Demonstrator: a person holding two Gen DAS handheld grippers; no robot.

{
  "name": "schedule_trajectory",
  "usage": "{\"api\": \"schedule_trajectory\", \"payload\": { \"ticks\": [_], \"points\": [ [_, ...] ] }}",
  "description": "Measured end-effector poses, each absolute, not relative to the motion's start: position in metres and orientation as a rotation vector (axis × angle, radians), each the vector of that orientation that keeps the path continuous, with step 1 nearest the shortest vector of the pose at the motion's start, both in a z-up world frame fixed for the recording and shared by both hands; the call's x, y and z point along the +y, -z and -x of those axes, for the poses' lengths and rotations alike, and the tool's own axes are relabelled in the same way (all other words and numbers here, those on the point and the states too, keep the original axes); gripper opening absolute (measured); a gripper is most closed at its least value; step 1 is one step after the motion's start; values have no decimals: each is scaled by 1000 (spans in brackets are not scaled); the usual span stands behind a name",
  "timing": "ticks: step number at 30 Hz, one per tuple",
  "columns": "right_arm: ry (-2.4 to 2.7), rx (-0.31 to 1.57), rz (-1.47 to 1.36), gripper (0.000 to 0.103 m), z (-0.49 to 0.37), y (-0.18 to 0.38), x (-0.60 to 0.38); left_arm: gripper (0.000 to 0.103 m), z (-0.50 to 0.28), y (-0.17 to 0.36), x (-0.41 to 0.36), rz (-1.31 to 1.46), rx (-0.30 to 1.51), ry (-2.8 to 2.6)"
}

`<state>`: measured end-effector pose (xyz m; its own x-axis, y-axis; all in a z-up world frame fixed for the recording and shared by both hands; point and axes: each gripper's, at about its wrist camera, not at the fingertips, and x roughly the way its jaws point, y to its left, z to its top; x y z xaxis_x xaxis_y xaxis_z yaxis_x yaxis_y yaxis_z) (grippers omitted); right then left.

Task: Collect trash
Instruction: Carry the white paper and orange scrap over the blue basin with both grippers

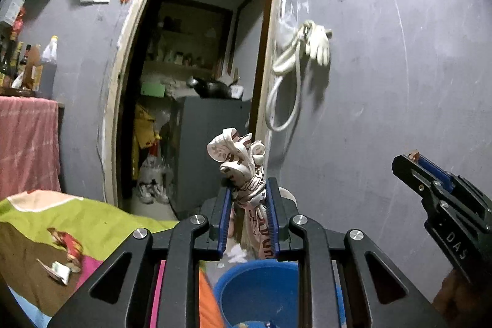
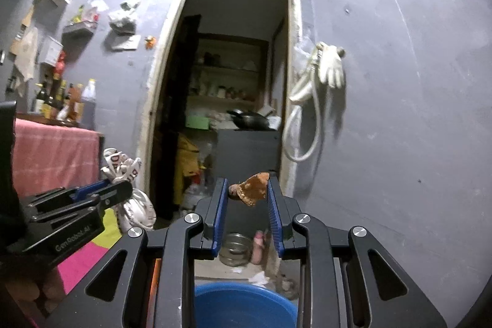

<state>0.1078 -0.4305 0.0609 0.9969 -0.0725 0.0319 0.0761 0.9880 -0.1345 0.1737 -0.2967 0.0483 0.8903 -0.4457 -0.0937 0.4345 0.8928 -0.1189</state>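
Observation:
My left gripper (image 1: pixel 248 195) is shut on the knotted neck of a white plastic bag with red print (image 1: pixel 246 174); the knot's ears stick up above the blue pads. From the right wrist view the same bag (image 2: pixel 135 199) hangs below that gripper (image 2: pixel 118 189) at the left. My right gripper (image 2: pixel 247 192) is shut on a small brown crumpled scrap (image 2: pixel 250 192), held level between the pad tips. In the left wrist view the right gripper (image 1: pixel 412 160) shows at the right edge with the scrap peeking out. A blue bucket (image 1: pixel 261 291) sits below both grippers.
An open doorway (image 1: pixel 196 88) into a dark storeroom lies ahead in grey walls. A white hose and glove (image 1: pixel 307 51) hang right of it. Bottles on a pink-draped table (image 1: pixel 27 143) stand left. A patterned bedspread (image 1: pixel 55 229) with wrappers (image 1: pixel 60 269) lies lower left.

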Motion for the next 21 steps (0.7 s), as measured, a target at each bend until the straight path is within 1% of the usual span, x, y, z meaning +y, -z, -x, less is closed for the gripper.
{"api": "schedule_trajectory", "payload": {
  "ticks": [5,12,21],
  "points": [
    [113,3,118,24,-115,-34,-448,18,-186,-25,-319,55,179,469],
    [122,109,55,24,-128,1,-467,18,-217,10,-340,34,372,490],
    [132,239,-11,24,-137,31,-479,18,-237,48,-355,27,532,501]
  ]
}}
